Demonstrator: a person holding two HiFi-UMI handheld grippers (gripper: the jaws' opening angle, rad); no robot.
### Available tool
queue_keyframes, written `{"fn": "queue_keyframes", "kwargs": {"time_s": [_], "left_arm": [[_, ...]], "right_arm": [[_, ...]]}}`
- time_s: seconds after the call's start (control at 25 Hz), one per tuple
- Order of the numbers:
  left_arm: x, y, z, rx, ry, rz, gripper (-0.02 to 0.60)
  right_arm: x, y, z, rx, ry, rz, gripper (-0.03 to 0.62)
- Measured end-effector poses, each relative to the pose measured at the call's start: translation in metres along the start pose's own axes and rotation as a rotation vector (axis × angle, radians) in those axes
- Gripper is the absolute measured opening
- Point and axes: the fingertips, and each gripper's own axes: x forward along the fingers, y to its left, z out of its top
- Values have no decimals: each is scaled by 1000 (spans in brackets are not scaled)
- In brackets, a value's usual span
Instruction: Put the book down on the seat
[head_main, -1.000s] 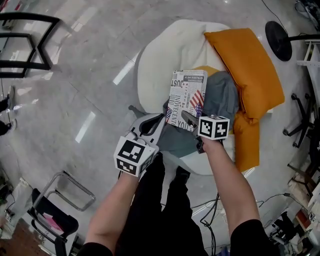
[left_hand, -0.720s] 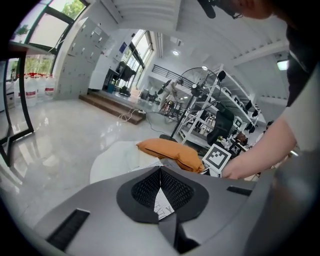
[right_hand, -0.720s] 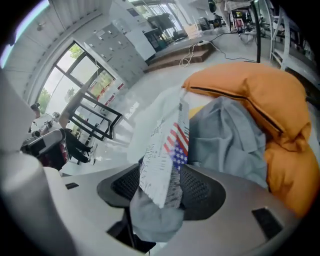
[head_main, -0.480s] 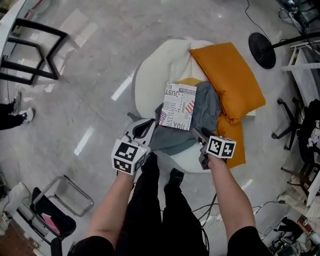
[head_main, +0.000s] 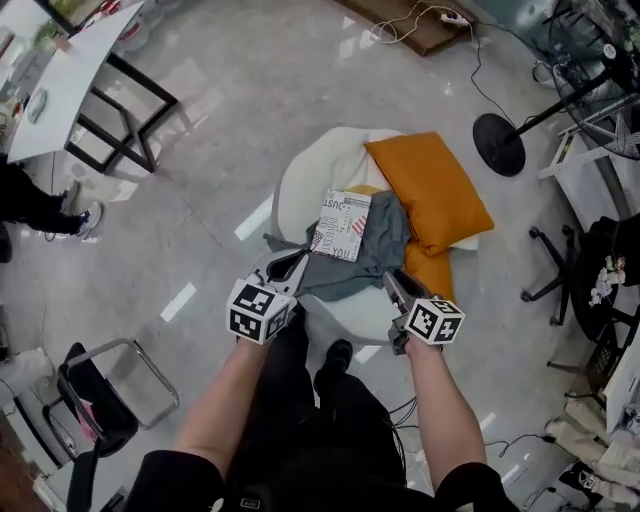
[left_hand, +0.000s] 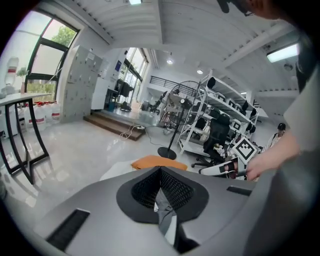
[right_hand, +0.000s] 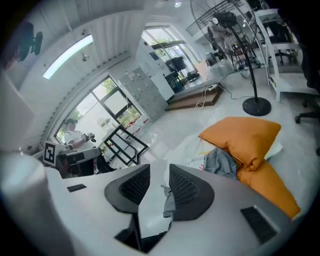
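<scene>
Book (head_main: 342, 225) on seat (head_main: 308, 175), apart from both jaws.

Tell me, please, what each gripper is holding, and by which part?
The right gripper is open and empty. The left gripper is shut; a cloth edge shows between its jaws, but a hold cannot be told. The book lies free.
</scene>
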Motion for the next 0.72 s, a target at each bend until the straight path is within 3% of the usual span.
{"fn": "queue_keyframes", "kwargs": {"time_s": [0.24, 0.44, 0.56, 0.72], "left_arm": [[-64, -60, 35, 28, -90, 59, 3], [-110, -118, 62, 39, -149, 14, 2], [-135, -141, 72, 40, -150, -22, 2], [-157, -157, 77, 109, -115, -33, 2]], "right_arm": [[-102, 46, -8, -66, -56, 29, 106], [-171, 64, -7, -51, -114, 45, 89], [-194, 78, 2, -88, -137, 61, 78], [-206, 108, 11, -151, -146, 89, 60]]}}
